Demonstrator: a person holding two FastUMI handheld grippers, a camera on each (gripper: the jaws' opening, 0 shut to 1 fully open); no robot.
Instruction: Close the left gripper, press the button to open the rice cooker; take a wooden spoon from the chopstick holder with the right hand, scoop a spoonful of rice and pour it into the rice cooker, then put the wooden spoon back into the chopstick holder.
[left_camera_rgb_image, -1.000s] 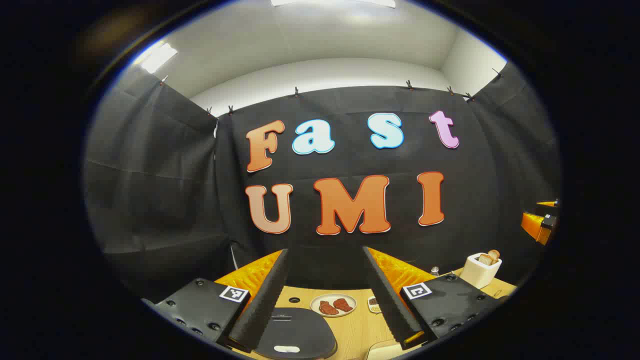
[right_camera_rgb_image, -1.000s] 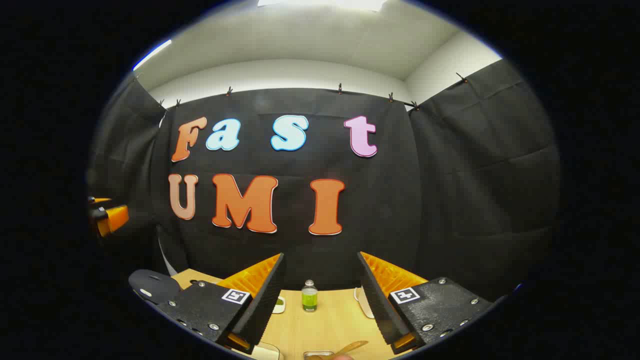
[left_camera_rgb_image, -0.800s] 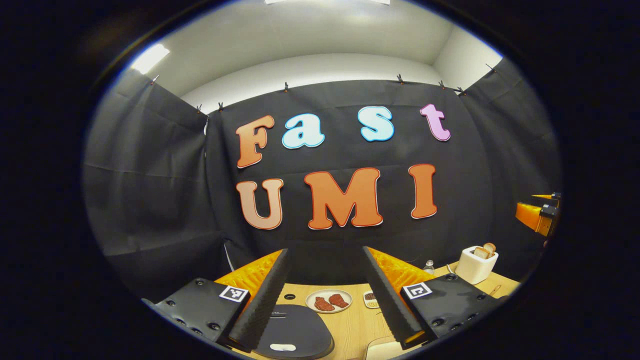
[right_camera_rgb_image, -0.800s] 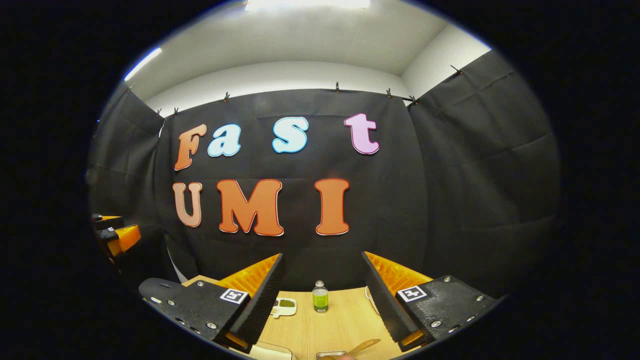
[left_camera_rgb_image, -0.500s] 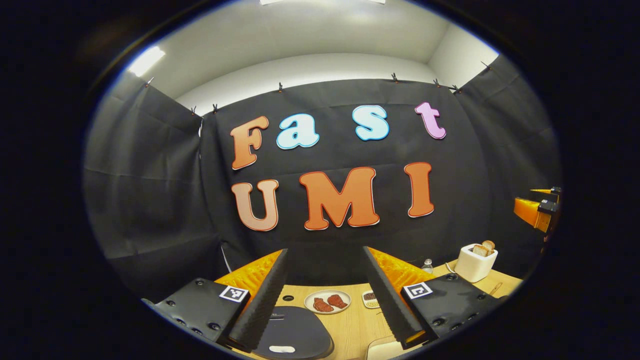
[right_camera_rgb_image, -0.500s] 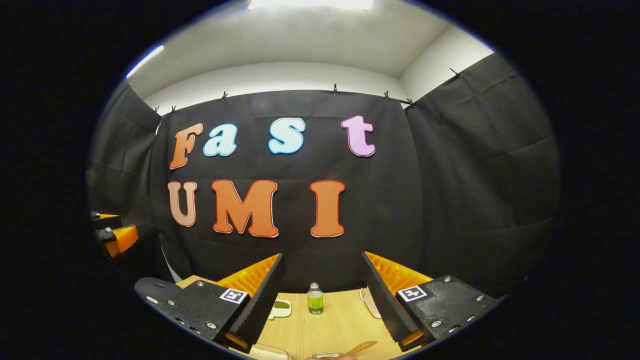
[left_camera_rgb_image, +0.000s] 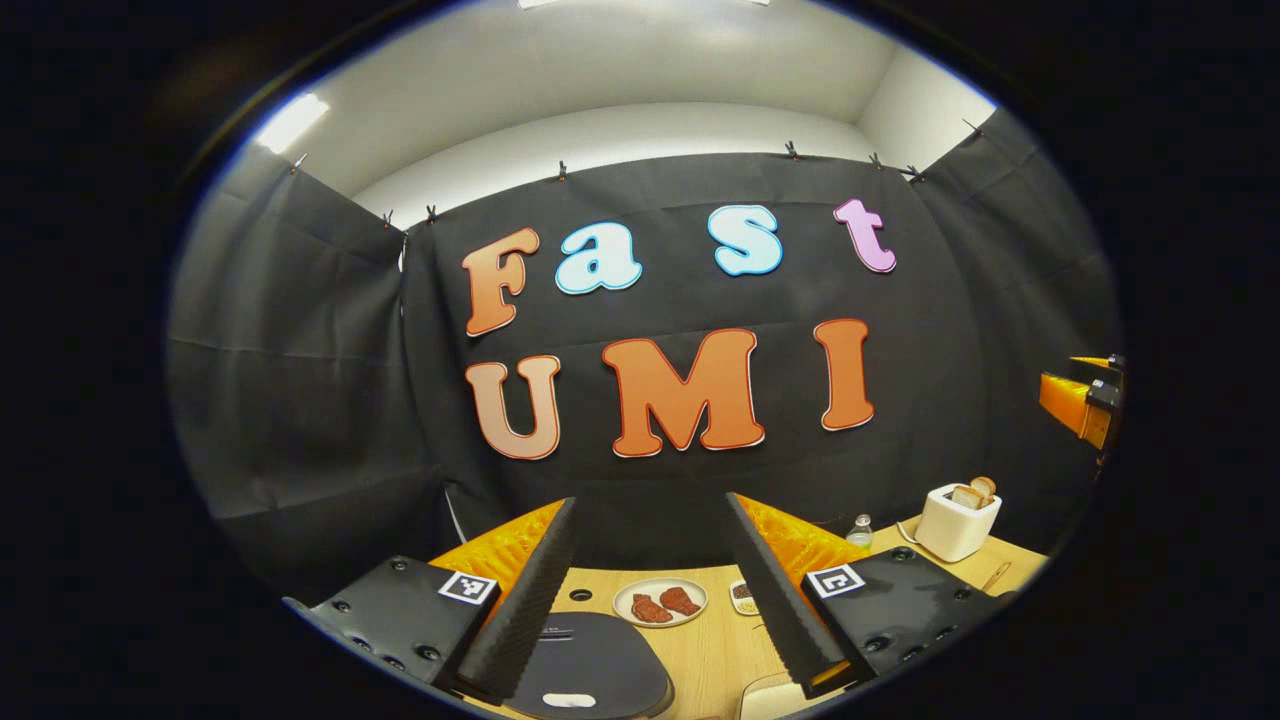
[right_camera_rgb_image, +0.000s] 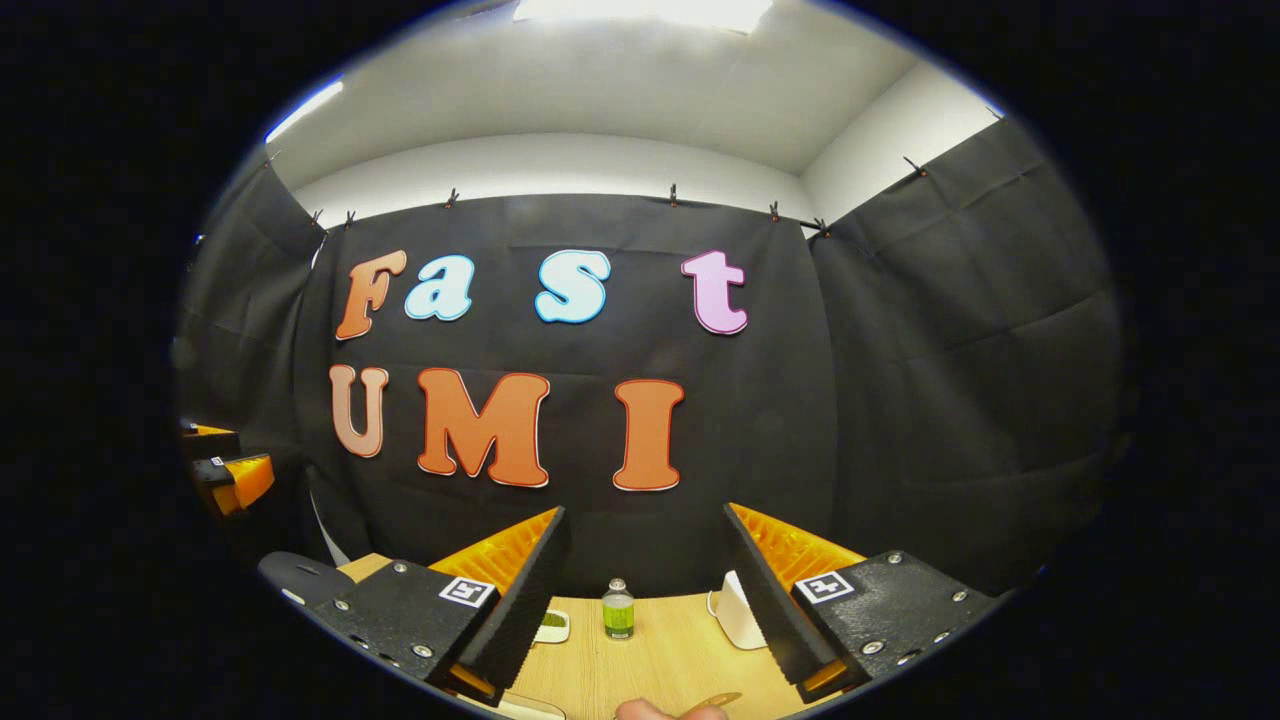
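Rice cooker, lid down, sits on the counter just below the left gripper, whose fingers stand apart. Farther right, the right gripper also gapes, holding nothing, above the wooden spoon.

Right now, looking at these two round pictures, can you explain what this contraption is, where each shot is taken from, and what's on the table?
These are two handheld two-finger grippers, each with a camera riding on it and looking forward along its own fingers. In the left gripper view, the left gripper stands open and holds nothing. Below it on the light wooden table lies the dark grey rice cooker lid, shut. Behind it are a round plate of reddish meat pieces and a white toaster with bread slices. The right gripper shows at that view's far right edge. In the right gripper view, the right gripper is also open and empty, above a small clear bottle of green liquid.
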